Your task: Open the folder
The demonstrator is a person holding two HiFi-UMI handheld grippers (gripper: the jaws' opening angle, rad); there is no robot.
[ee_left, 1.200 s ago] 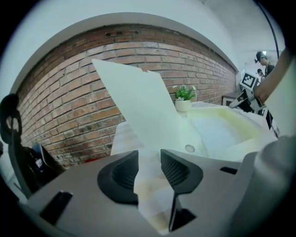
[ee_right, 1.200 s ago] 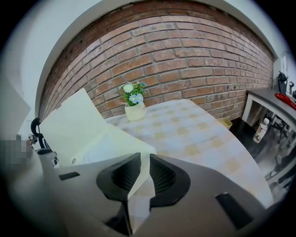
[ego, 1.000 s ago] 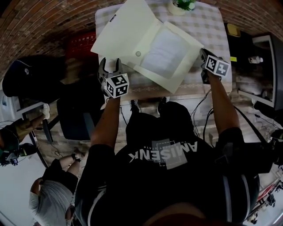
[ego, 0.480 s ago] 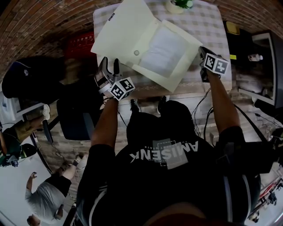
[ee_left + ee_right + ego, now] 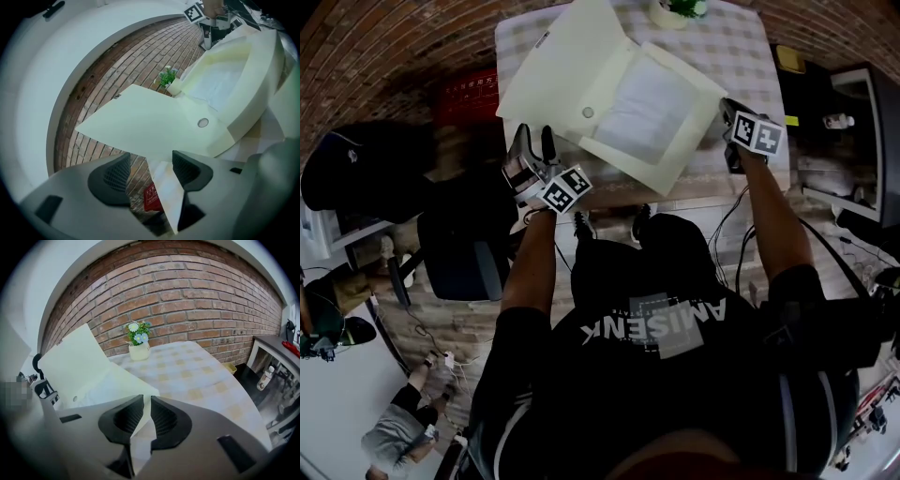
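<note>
The cream folder (image 5: 619, 98) lies open on the checked table (image 5: 741, 47), its flap (image 5: 558, 66) spread out to the left, with white sheets (image 5: 637, 108) in the pocket and a snap button (image 5: 588, 112) on the fold. My left gripper (image 5: 534, 141) is at the flap's near corner. Its jaws have just been opening and stand wide; in the left gripper view the flap (image 5: 140, 122) runs between them, unpinched, past my left gripper (image 5: 150, 164). My right gripper (image 5: 727, 111) is shut on the folder's right corner. In the right gripper view my right gripper (image 5: 146, 416) pinches the folder (image 5: 89, 366).
A potted flower (image 5: 680, 9) stands at the table's far edge. A red crate (image 5: 464, 94) and a dark chair (image 5: 464, 244) sit left of the table, a side table (image 5: 853, 141) with a bottle to the right. A person (image 5: 394, 436) is at lower left.
My left gripper has rolled, its marker cube tilting, and has shifted slightly left and away from the flap's edge. The right gripper has kept still. The person at lower left has moved.
</note>
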